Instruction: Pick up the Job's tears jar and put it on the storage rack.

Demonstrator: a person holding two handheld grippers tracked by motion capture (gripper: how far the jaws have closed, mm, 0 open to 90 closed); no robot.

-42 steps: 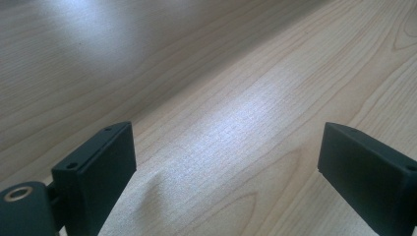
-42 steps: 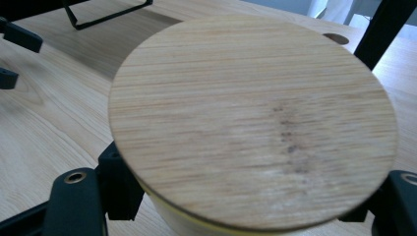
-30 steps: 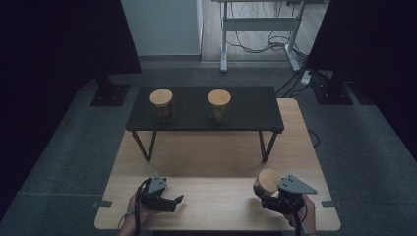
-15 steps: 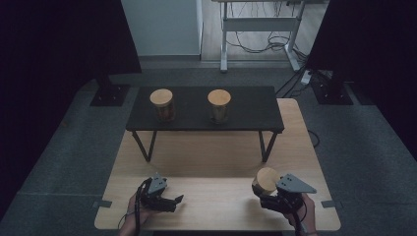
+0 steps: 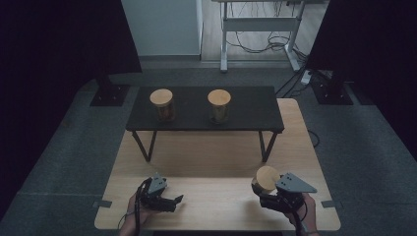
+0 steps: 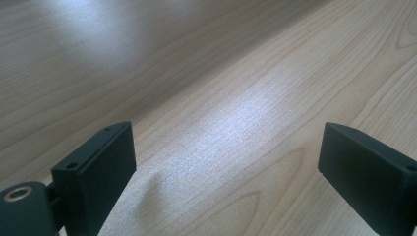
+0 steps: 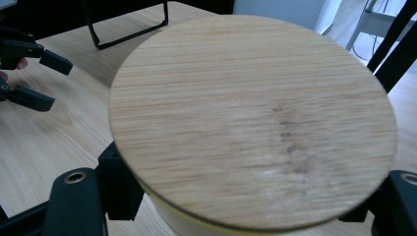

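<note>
From above, the person is holding the right gripper (image 5: 268,192) low over the near right part of the wooden table (image 5: 216,157), and its jaws are clamping a jar with a round wooden lid (image 5: 266,179). Two more jars with the same lids, the left jar (image 5: 162,103) and the right jar (image 5: 219,104), are standing side by side on the black bench (image 5: 251,110) at the far side, with free room to the right of them. The left gripper (image 5: 173,201) is hovering at the near left, well apart from everything, jaws spread and holding nothing.

Along the left gripper's own jaws, the two black pads are standing wide apart with bare tabletop (image 6: 236,113) between them, so that hand is idling.

Along the right gripper's jaws, the lid (image 7: 253,123) is looming large and tilting slightly, the jaws gripping the jar body below it on both sides. The other gripper (image 7: 37,78) is showing far off at the left edge.

To my eye the job is carrying this jar up to join the other two. Doing it well means keeping the squeeze steady, levelling the jar, lifting clear of the bench edge, and setting it down in the free spot without nudging its neighbour.
</note>
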